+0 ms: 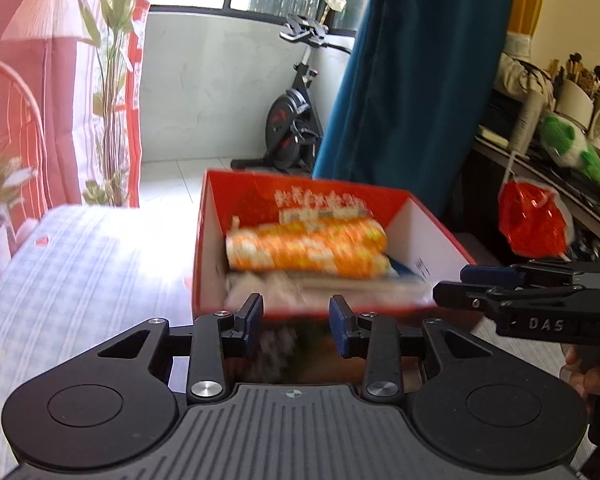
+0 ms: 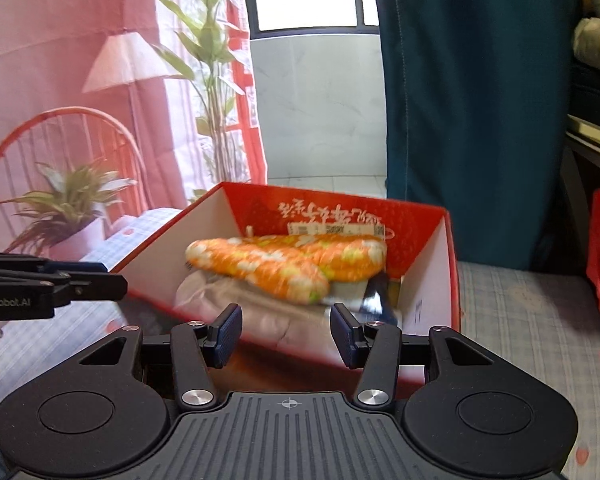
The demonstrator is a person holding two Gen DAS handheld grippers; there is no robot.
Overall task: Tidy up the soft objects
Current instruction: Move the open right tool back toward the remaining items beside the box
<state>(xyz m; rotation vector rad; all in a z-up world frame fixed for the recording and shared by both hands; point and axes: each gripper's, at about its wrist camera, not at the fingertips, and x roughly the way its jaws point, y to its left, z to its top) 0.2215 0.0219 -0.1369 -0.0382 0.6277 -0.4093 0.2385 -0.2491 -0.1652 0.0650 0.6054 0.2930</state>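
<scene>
A bed [image 2: 540, 320] with a checked sheet fills this bright room, and a red box [image 2: 448, 264] sits on it near the front edge. The orange roll [image 2: 260, 266] lies inside the box, on top of other soft things. Your left gripper [image 1: 296, 320] and right gripper [image 2: 286, 330] are both partly open and hold nothing. I think you should move slowly, because the box looks easy to tip.

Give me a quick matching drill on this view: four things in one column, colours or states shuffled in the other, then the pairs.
1. box
2. rolled cloth
3. curtain
4. left gripper

A. teal
B. open, holding nothing
C. orange with white and green patches
D. red outside, white side walls

Pairs: 1-D, 2-C, 3-A, 4-B
</scene>
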